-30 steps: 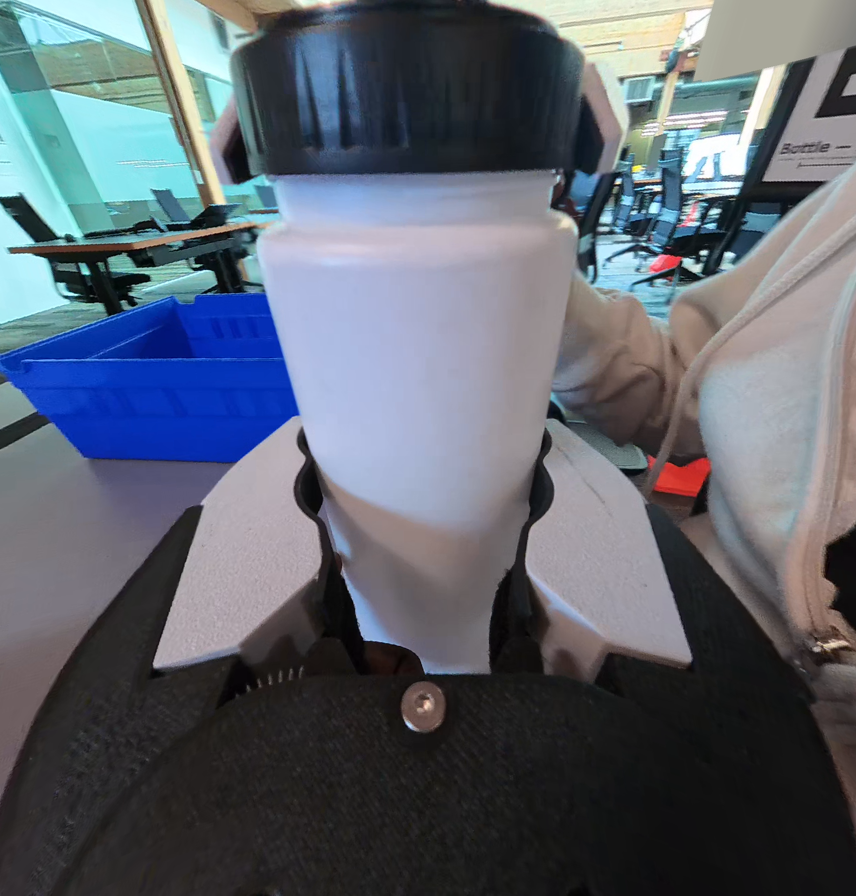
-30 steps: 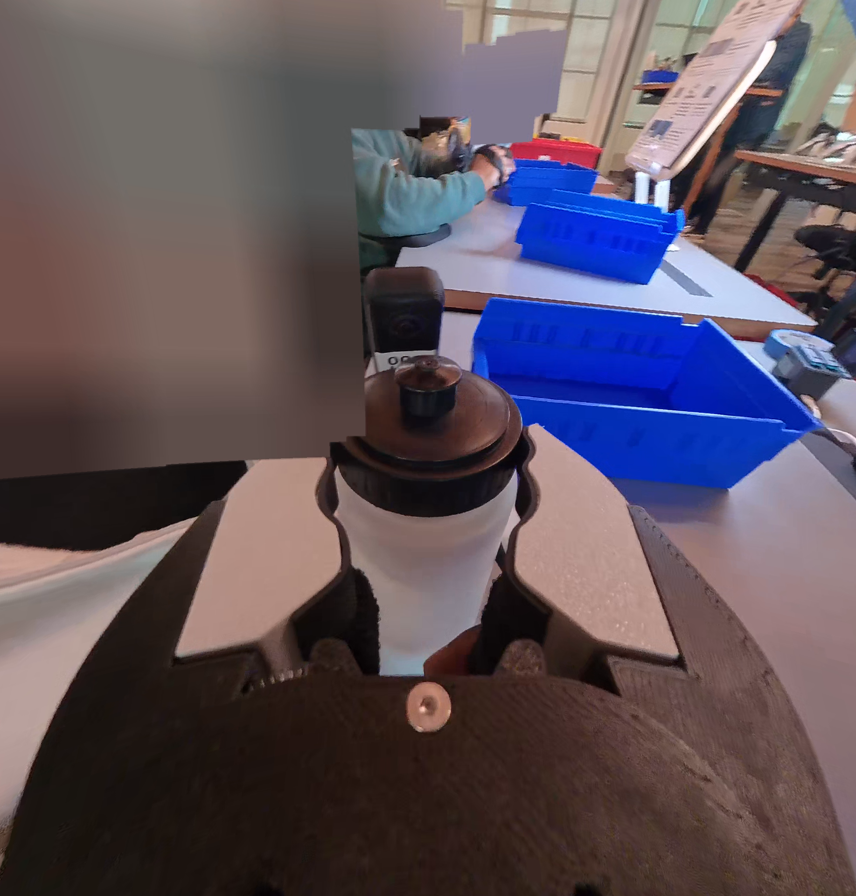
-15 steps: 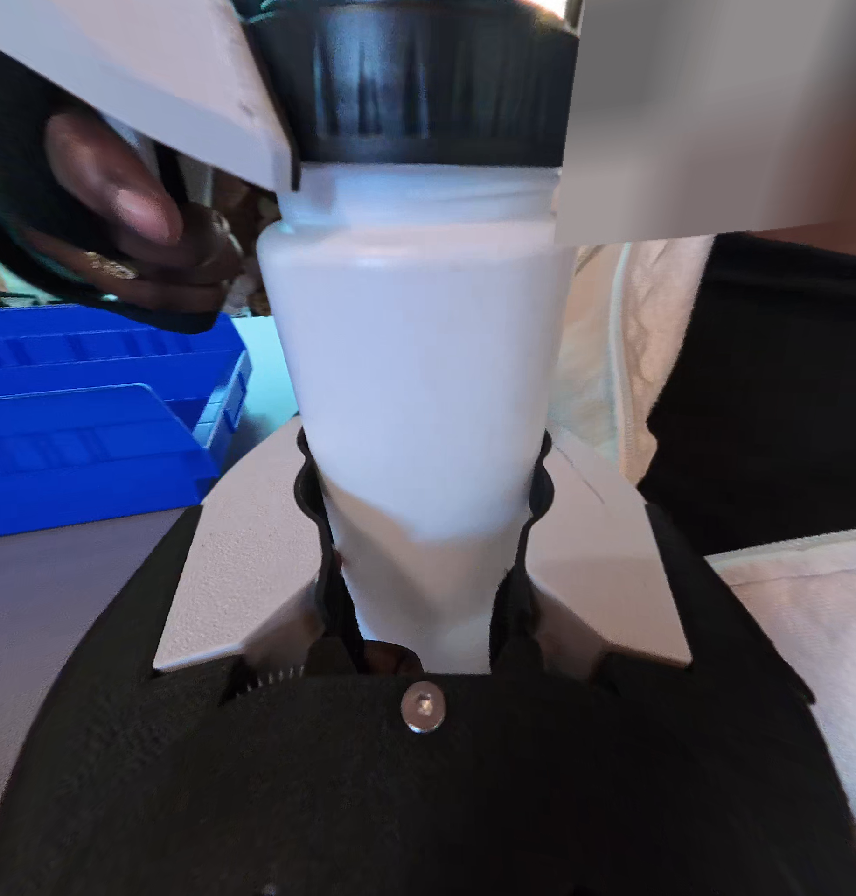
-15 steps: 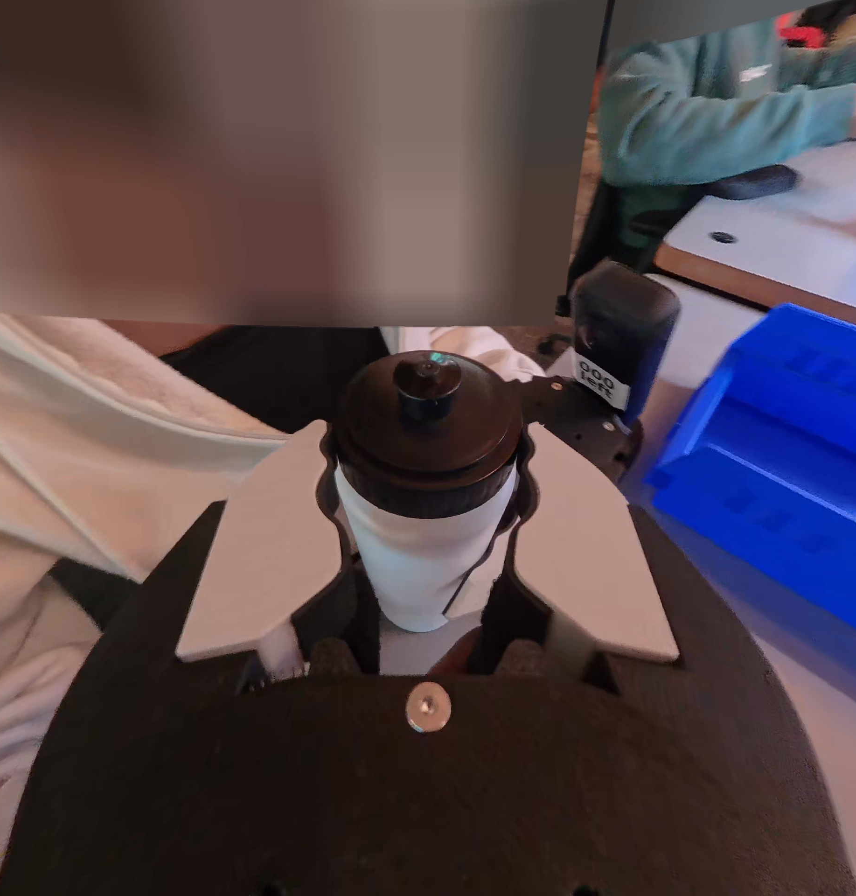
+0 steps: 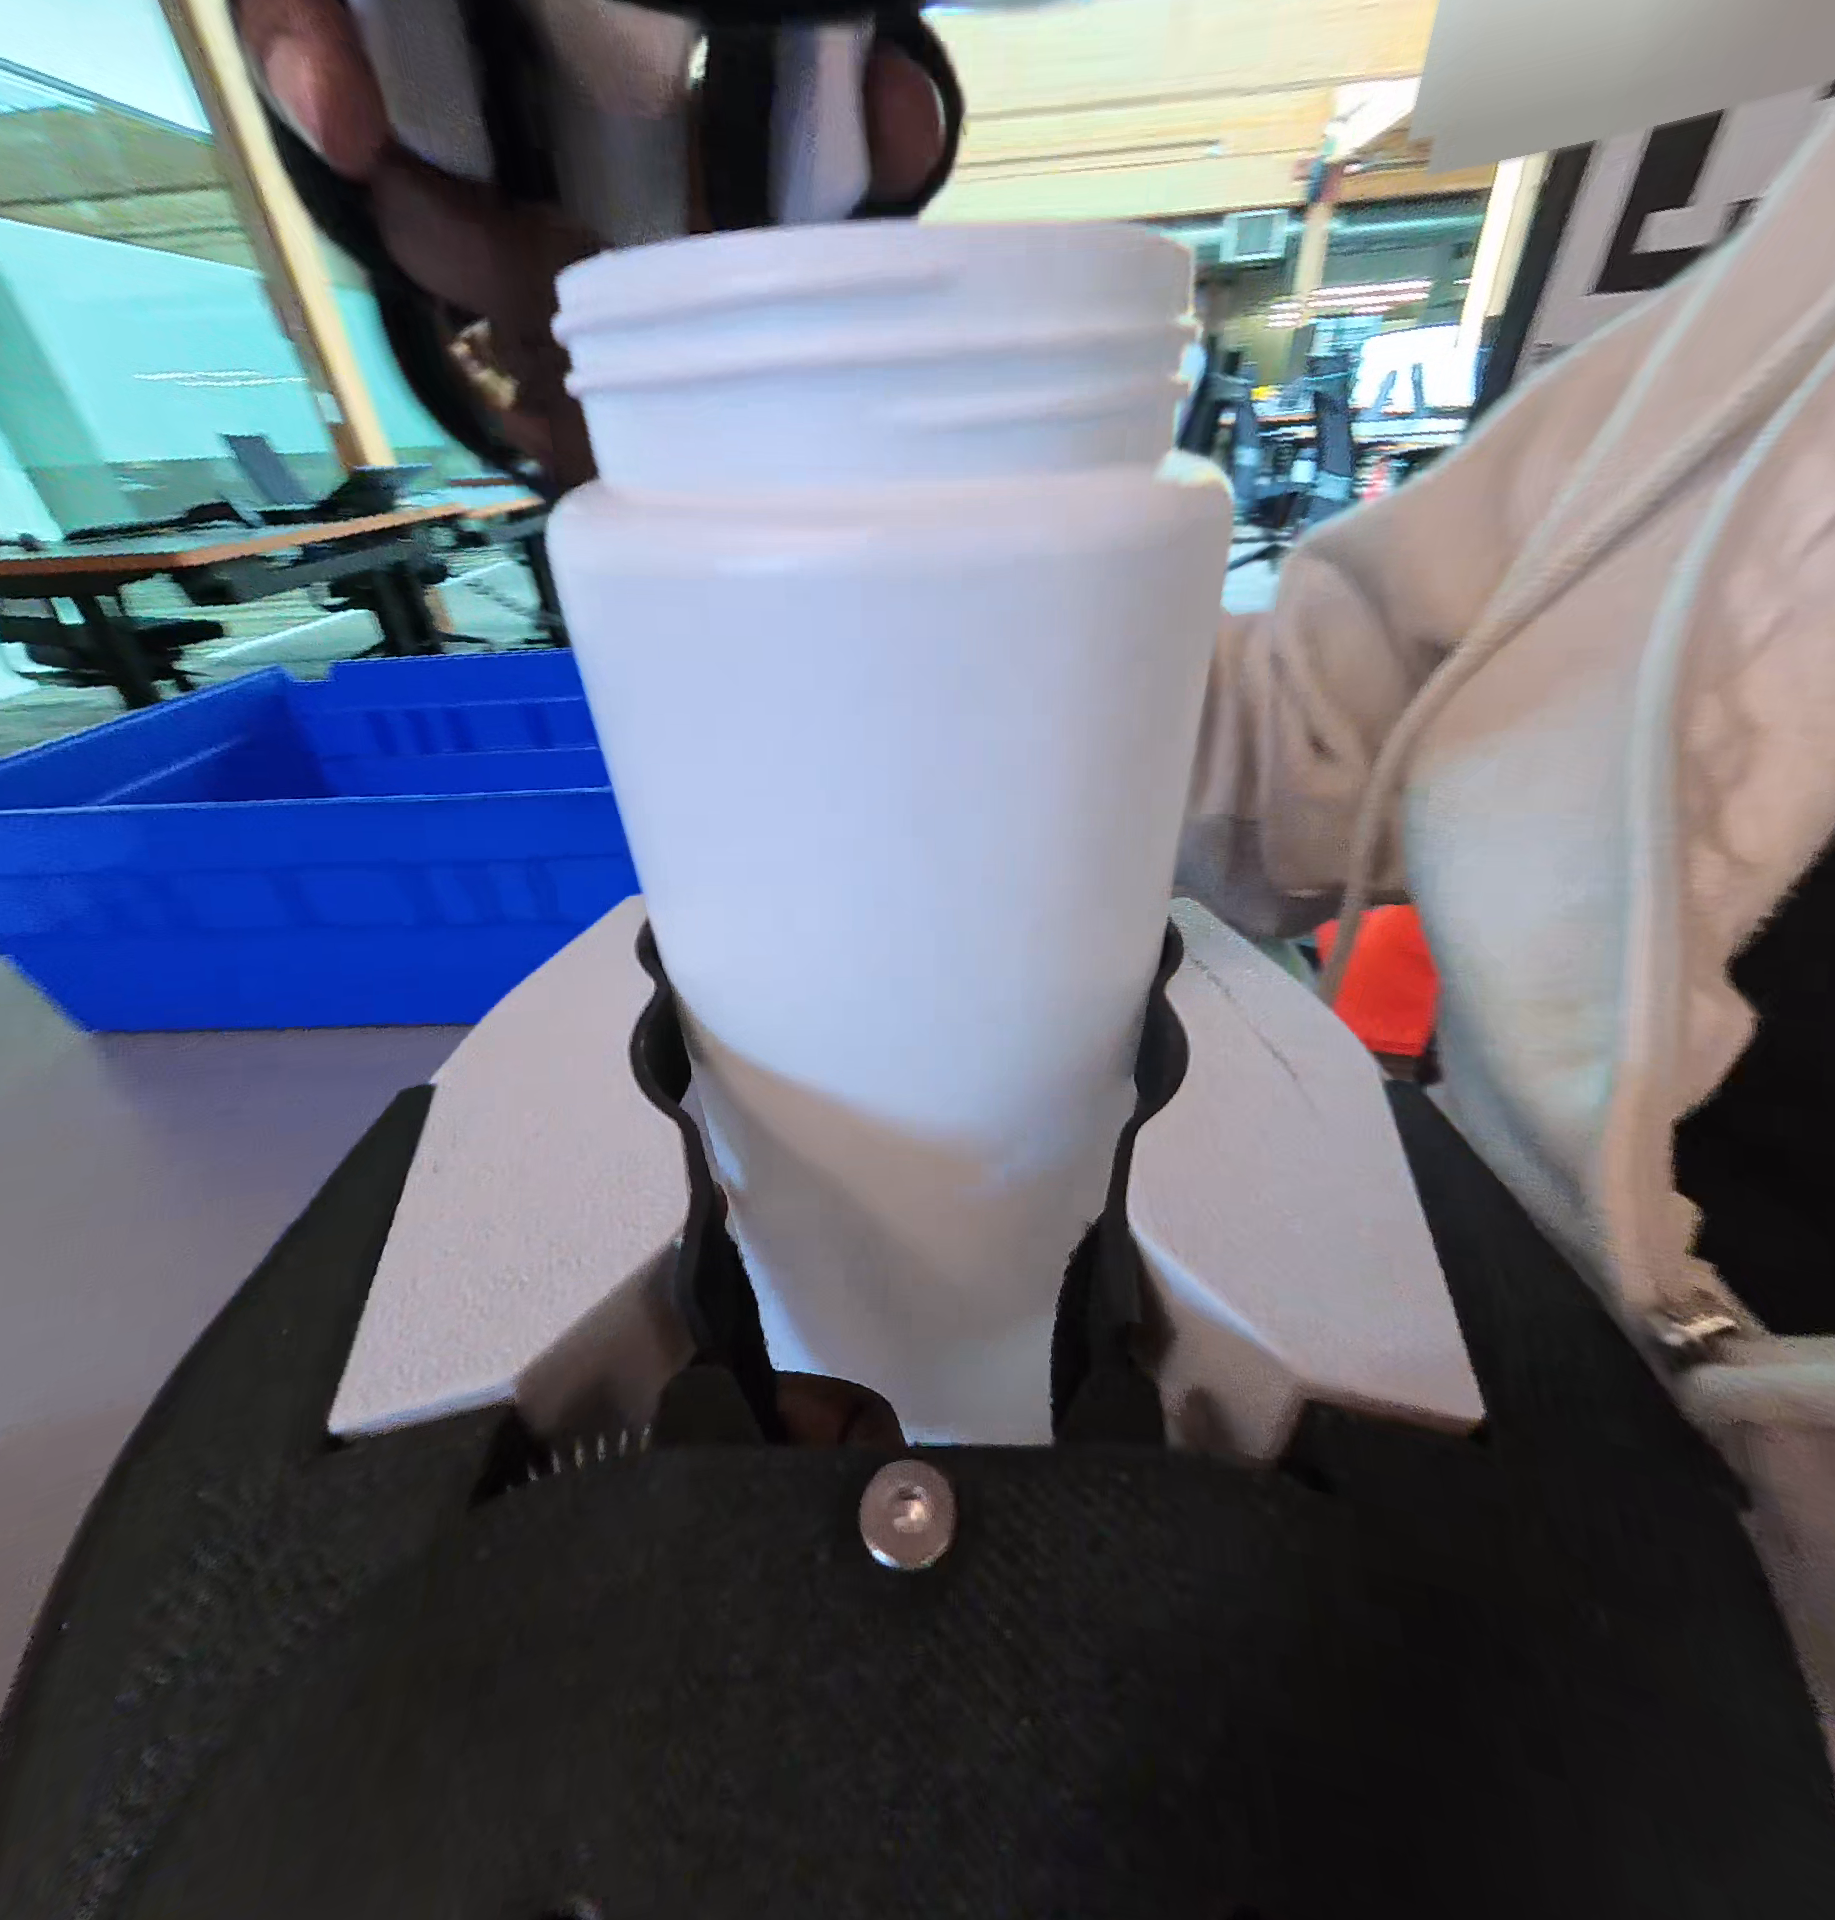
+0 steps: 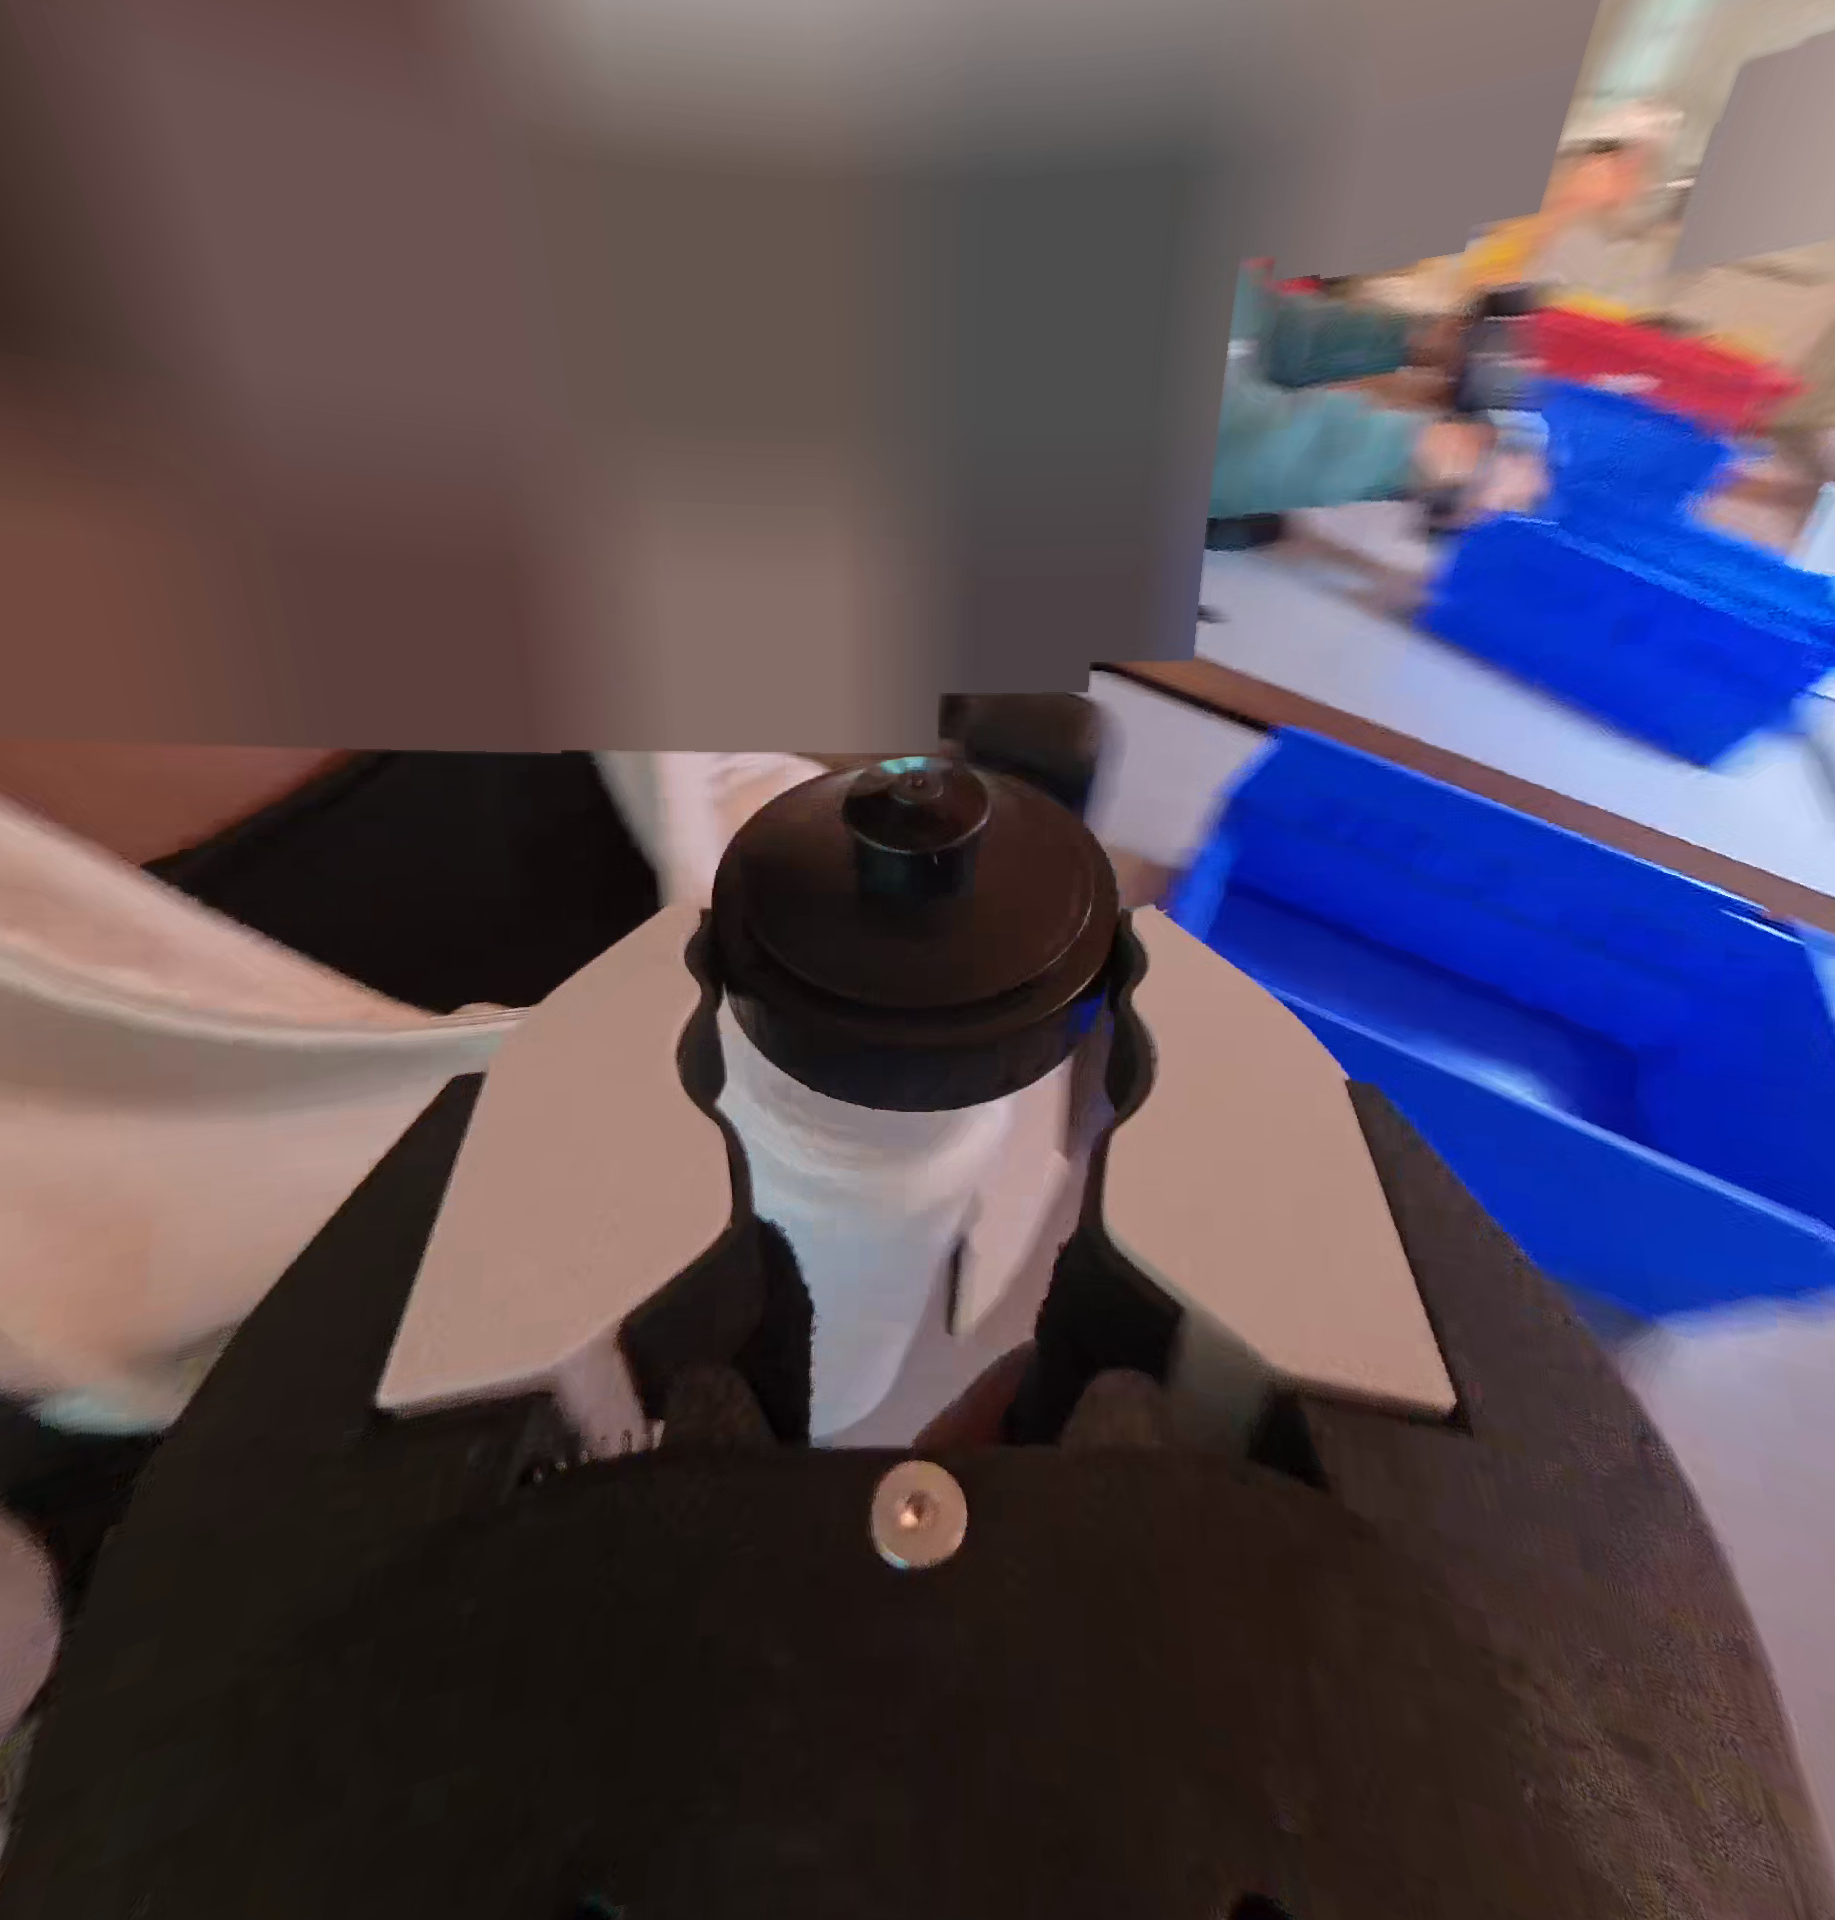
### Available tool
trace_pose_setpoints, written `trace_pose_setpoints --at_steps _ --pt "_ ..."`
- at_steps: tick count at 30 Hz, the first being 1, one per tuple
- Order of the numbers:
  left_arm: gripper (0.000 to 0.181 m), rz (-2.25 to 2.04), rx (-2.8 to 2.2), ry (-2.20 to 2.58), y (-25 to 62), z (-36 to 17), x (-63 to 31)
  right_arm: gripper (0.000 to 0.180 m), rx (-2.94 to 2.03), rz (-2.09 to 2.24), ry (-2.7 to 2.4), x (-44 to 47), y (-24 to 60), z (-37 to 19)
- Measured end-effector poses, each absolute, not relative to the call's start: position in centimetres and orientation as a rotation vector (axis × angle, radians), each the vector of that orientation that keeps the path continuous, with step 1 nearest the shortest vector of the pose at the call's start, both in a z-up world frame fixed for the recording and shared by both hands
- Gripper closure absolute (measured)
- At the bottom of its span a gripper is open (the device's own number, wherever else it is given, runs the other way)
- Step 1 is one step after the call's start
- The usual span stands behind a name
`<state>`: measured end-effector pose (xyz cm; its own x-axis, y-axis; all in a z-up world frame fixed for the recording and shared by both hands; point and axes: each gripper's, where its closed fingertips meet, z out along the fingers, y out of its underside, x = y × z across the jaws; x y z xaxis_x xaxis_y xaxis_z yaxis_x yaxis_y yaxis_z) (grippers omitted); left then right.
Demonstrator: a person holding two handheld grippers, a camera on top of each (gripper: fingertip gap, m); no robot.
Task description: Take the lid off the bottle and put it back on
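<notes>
Bottle (image 5: 892, 748): we count one, upright, lid off, clamped low in our left gripper (image 5: 897, 1049). One black lid (image 6: 913, 935) sits just above the bottle, pinched in our right gripper (image 6: 918, 997).

The table (image 5: 144, 1174) is a flat, pale grey surface. A blue plastic bin (image 5: 269, 862) rests directly on it. A second table (image 6: 1339, 613) beyond carries further blue bins (image 6: 1619, 582).

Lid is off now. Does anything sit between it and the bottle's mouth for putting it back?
Nothing visible does. The right gripper holds the black lid just above the bottle, whose threaded neck is bare, held by the left gripper.
</notes>
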<state>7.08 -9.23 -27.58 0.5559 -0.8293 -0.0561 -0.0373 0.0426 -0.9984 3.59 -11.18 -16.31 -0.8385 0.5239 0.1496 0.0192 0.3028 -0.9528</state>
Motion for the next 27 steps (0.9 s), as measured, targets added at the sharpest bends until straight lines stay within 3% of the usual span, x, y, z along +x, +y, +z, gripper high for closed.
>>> trace_pose_setpoints --at_steps 6,13,20,27 --pt "0.094 -0.597 -1.461 0.627 -6.9 -27.6 4.8 0.107 -1.221 1.033 -1.558 3.0 5.4 -14.7" --pt "0.094 -0.579 -1.453 0.611 -6.7 -27.6 4.7 0.106 -1.978 0.347 -1.148 8.0 23.4 -25.5" --pt "0.094 -0.576 -1.453 0.610 -6.7 -27.6 4.7 0.106 -2.259 0.019 -1.000 11.0 29.3 -35.0" --pt "0.094 -0.574 -1.452 0.605 -6.7 -27.5 4.6 0.106 -2.366 0.047 -0.913 12.2 30.2 -38.8"
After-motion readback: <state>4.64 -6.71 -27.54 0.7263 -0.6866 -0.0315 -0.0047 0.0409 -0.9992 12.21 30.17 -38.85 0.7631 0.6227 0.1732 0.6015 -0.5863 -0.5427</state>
